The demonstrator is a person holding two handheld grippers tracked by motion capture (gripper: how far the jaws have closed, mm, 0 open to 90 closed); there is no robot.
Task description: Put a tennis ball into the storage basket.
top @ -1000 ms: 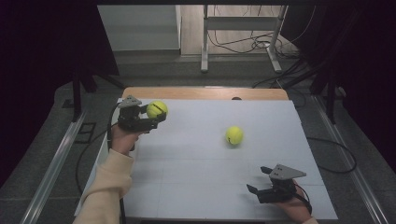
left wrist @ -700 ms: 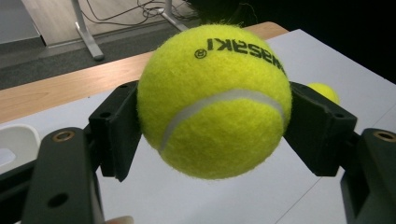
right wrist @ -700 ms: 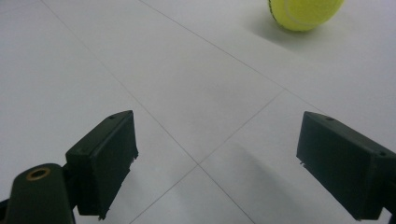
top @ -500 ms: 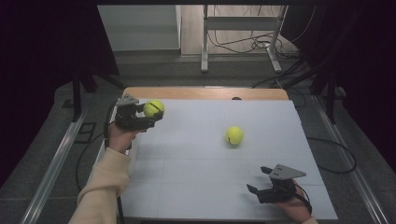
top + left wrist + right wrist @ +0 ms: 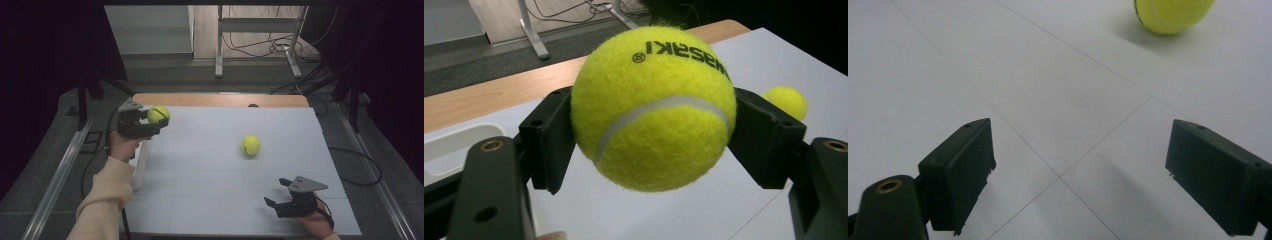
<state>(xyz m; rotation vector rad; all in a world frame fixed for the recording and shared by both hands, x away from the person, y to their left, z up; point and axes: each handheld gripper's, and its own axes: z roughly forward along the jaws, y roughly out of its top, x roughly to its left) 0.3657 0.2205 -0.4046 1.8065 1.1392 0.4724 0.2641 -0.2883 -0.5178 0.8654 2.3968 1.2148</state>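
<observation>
A yellow tennis ball is held above the far left corner of the white table, with my left gripper shut on it. The left gripper view shows that ball squeezed between both black jaws, its black lettering on top. A second tennis ball lies loose right of the table's middle, also seen as a ball past the held one. My right gripper rests low near the front right edge, open with nothing between its jaws. In its own view the loose ball lies ahead.
A long white tray runs along the table's left edge below my left hand, its rim visible behind the left jaw. A wooden strip borders the far edge. Cables and metal stand legs lie on the floor beyond.
My left gripper has carried the held ball a little to the left. The right gripper and the loose ball have stayed where they were.
</observation>
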